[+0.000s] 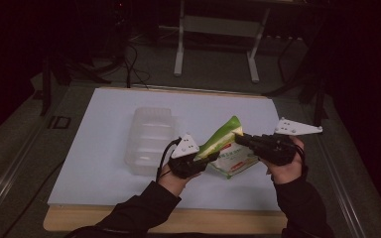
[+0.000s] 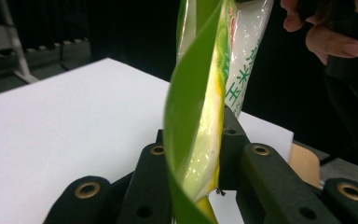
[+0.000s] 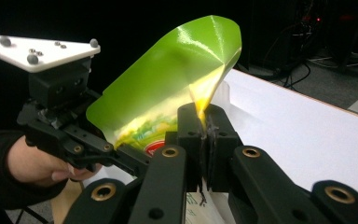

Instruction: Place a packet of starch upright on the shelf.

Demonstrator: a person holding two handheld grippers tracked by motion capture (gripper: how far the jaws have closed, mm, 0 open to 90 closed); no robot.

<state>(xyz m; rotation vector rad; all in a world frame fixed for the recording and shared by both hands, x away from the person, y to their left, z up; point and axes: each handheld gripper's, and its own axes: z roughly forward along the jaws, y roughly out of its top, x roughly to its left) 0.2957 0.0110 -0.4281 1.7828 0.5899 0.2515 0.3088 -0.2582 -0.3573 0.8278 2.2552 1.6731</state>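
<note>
Held aloft between both: green snack bag (image 1: 223, 141), left hand-held gripper (image 1: 197, 159) clamped on one edge, right hand-held gripper (image 1: 241, 139) pinched on another. Likely mid-opening; next, probably pulling apart gently above the worktop (image 1: 99, 158).

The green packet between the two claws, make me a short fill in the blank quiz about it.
1. The green packet is gripped by ____ claws at once.
2. The clear plastic container lies on the packet's ____ side in the high view.
3. The sheet covering the table is ____ in colour.

Missing words: both; left; white
</note>
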